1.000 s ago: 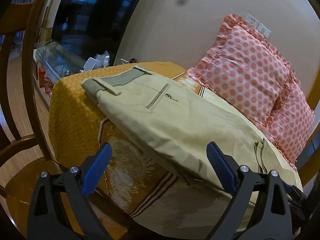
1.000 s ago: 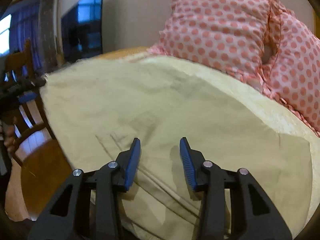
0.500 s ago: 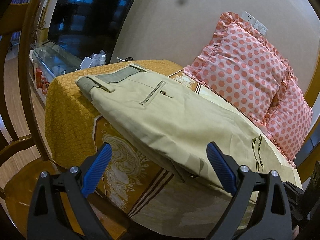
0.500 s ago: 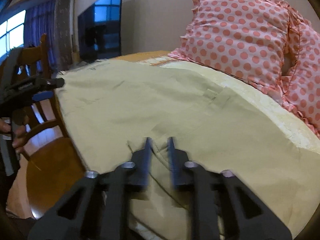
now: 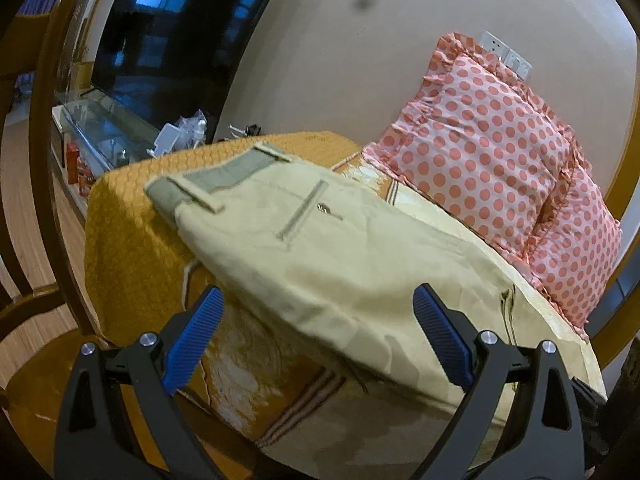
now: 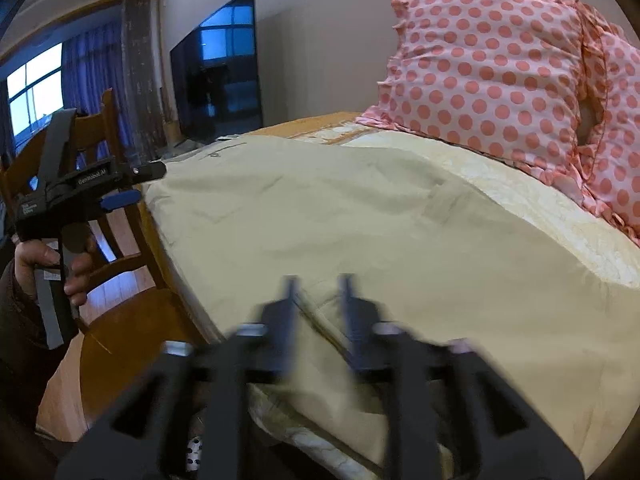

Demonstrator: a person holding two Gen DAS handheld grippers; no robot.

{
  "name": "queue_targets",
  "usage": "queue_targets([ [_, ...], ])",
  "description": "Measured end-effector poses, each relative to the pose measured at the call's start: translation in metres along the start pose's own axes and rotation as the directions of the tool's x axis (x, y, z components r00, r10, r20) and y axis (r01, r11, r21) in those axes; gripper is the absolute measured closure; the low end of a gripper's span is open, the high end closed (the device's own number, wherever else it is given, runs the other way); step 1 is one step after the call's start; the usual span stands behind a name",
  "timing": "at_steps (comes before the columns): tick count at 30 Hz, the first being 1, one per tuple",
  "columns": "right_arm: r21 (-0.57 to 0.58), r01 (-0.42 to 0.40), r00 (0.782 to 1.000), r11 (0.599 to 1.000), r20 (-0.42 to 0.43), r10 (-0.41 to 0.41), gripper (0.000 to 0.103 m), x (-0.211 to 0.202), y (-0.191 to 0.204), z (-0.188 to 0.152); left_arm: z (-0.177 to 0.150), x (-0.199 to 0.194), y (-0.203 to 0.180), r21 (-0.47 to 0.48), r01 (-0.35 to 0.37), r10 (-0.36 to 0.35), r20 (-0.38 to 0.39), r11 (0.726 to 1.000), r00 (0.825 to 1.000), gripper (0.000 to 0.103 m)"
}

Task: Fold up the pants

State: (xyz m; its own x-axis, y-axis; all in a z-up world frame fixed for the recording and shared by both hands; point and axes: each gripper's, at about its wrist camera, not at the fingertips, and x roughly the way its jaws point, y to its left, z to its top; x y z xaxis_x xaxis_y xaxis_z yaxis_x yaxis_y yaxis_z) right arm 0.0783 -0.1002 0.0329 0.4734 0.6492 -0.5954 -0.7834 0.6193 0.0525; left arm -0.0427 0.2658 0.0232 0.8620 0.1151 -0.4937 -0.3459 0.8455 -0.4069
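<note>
Beige pants (image 5: 340,264) lie folded lengthwise on the yellow-covered surface, waistband (image 5: 212,178) at the far left, back pocket up. My left gripper (image 5: 320,328) is open and empty, held just off the near edge of the pants. In the right wrist view the pants (image 6: 340,216) spread across the surface. My right gripper (image 6: 318,300) is motion-blurred, its jaws narrowly apart over a fold of cloth at the near edge; whether it holds the cloth is unclear. The left gripper (image 6: 132,184) also shows there, off the left edge.
Two pink polka-dot pillows (image 5: 492,148) stand against the wall at the back right. A wooden chair (image 6: 108,216) stands at the left edge. A dark TV (image 5: 172,36) and a glass stand with clutter (image 5: 120,140) are behind. The yellow bedspread (image 5: 128,248) hangs over the front.
My right gripper drew back toward the near edge of the pants; its jaws closed to a narrow gap and now look slightly wider. My left gripper stayed open and shifted a little.
</note>
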Motion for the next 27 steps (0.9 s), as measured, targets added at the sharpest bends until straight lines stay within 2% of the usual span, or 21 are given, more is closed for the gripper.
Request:
queue_targets([
  [1,0.008,-0.009,1.0,1.0,-0.01,0.009,0.037,0.002,-0.002,-0.003,0.004,0.001,0.002,-0.01,0.0,0.0,0.012,1.0,1.0,0.007],
  [10,0.025,-0.027,1.0,0.999,0.0,0.027,0.036,0.002,-0.004,-0.007,0.027,0.023,0.036,-0.123,-0.087,0.09,0.018,0.989,0.996,0.008],
  [15,0.028,-0.037,0.999,0.999,0.005,0.037,0.032,0.003,-0.003,-0.007,0.024,0.023,0.032,-0.131,-0.088,0.092,0.024,0.988,0.996,0.007],
  [16,0.028,-0.038,0.999,0.999,0.007,0.038,0.032,0.003,-0.003,-0.007,0.023,0.022,0.03,-0.127,-0.075,0.079,0.025,0.989,0.997,0.007],
  [18,0.028,-0.04,0.999,0.999,0.01,0.04,0.032,0.003,-0.002,-0.008,0.021,0.022,0.027,-0.15,0.038,-0.037,0.007,0.988,0.999,0.008],
  [22,0.025,-0.039,0.999,0.999,0.014,0.038,0.031,0.002,-0.001,-0.009,0.02,0.027,0.022,-0.198,0.135,-0.142,-0.022,0.971,0.99,0.008],
  [23,0.025,-0.04,0.999,0.999,0.016,0.039,0.031,0.002,-0.001,-0.009,0.021,0.028,0.029,-0.264,0.186,-0.198,-0.019,0.946,0.98,0.011],
  [24,0.025,-0.041,0.999,0.999,0.018,0.041,0.031,0.001,-0.001,-0.009,0.021,0.029,0.035,-0.312,0.208,-0.223,-0.011,0.927,0.975,0.018],
  [25,0.03,-0.044,0.999,0.999,0.022,0.043,0.031,0.001,-0.002,-0.01,0.021,0.03,0.047,-0.395,0.238,-0.255,0.01,0.887,0.967,0.023],
  [26,0.033,-0.048,0.999,0.998,0.023,0.047,0.031,0.0,-0.003,-0.01,0.021,0.032,0.054,-0.442,0.245,-0.265,0.017,0.863,0.964,0.037],
  [27,0.04,-0.053,0.998,0.998,0.027,0.052,0.031,0.0,-0.004,-0.01,0.021,0.036,0.063,-0.498,0.239,-0.264,0.02,0.834,0.964,0.044],
])
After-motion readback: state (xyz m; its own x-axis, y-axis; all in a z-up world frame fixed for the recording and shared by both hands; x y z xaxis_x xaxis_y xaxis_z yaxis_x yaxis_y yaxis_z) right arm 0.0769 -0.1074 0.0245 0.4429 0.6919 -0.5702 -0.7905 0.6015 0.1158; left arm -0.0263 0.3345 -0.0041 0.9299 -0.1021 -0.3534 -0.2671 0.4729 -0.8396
